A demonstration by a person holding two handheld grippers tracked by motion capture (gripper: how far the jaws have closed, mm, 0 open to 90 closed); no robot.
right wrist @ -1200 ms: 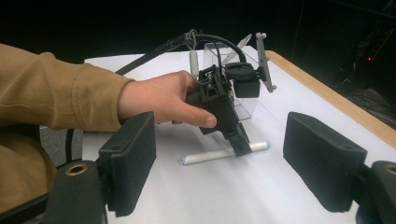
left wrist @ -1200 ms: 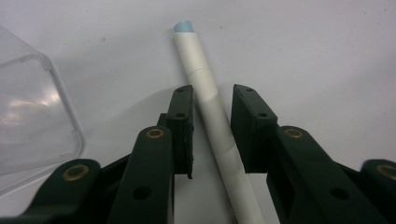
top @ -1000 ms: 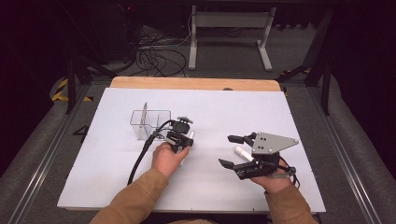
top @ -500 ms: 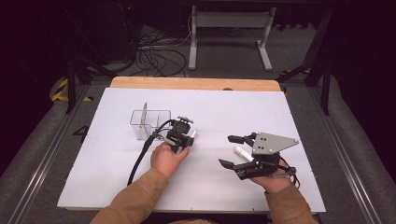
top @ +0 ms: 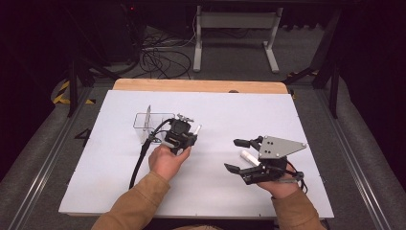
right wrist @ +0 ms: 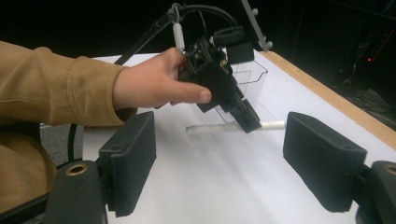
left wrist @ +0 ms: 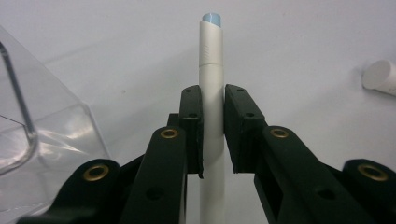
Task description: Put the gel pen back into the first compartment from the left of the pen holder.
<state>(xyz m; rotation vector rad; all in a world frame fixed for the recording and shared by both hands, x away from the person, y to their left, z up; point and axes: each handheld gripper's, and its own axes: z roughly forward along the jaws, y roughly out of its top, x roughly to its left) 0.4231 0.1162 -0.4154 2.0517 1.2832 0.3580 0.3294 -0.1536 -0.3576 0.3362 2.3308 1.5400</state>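
The left gripper (left wrist: 212,135) is clamped on a slim white plastic pen with a pale blue tip (left wrist: 211,70); its two black jaws press the barrel from both sides, and the tip sticks out well past them. In the high view this gripper (top: 191,135) sits just to the right of a clear plastic bin (top: 146,122), with the pen (top: 196,129) pointing away from the bin over the white desk (top: 230,115). In the right gripper view the pen (right wrist: 273,124) lies nearly level, just above the desk surface, in front of the bin (right wrist: 250,74).

The right gripper (top: 237,155) has its jaws spread wide with nothing between them. It stands well to the right of the bin, nearer the person's edge of the desk. A second white cylindrical piece (top: 250,157) lies on the desk just beside that gripper, under its grey three-cornered plate.
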